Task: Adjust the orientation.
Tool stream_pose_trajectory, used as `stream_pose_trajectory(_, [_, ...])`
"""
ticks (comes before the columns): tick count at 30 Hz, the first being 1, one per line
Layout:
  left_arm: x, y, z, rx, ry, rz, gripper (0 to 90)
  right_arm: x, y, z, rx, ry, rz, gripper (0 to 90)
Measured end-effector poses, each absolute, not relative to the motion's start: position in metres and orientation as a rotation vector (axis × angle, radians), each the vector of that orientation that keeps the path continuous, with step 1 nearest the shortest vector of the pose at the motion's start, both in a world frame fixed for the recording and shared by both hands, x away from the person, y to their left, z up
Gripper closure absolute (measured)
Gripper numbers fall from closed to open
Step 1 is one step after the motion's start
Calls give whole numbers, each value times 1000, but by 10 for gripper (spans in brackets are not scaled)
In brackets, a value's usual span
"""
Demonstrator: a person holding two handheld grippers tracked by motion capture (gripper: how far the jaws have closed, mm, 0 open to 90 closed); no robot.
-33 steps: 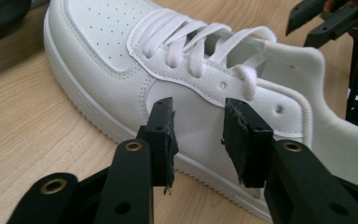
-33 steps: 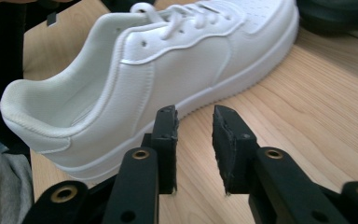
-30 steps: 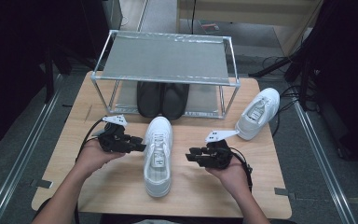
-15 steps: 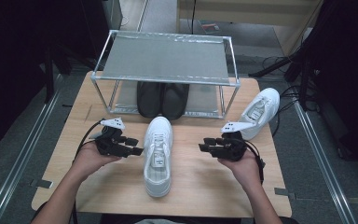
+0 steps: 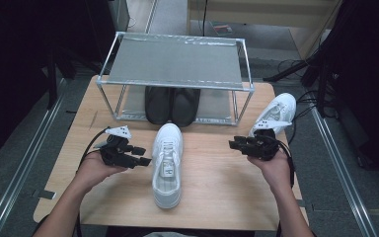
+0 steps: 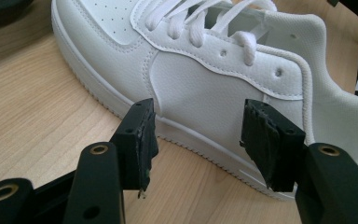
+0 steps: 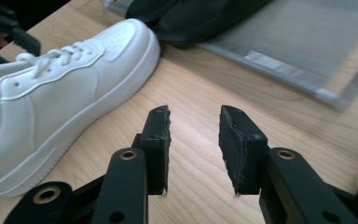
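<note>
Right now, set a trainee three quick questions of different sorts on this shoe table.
1. True or false: the left gripper is shut on the middle white shoe.
2. What lies on the lower shelf of the metal rack? A) white shoes B) a pair of black shoes C) a box
3. Fill in: the second white shoe lies at the table's far ____ corner.

Key
1. False: its jaws stand open beside the shoe's side.
2. B, the black shoes.
3. Right, just beyond the right gripper, which is open too.
</note>
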State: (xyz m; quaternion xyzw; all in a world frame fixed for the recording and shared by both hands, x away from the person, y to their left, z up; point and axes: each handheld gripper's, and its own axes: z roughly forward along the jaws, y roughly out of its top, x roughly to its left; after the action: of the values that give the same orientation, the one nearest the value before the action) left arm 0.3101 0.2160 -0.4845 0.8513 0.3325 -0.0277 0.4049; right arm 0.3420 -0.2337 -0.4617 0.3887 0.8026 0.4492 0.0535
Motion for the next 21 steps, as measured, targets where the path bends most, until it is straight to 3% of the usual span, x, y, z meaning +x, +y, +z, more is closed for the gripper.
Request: stream_pose_trajectory(21, [302, 218, -484, 2159, 819, -36, 430, 386, -299, -437, 1310, 2274, 1300, 644])
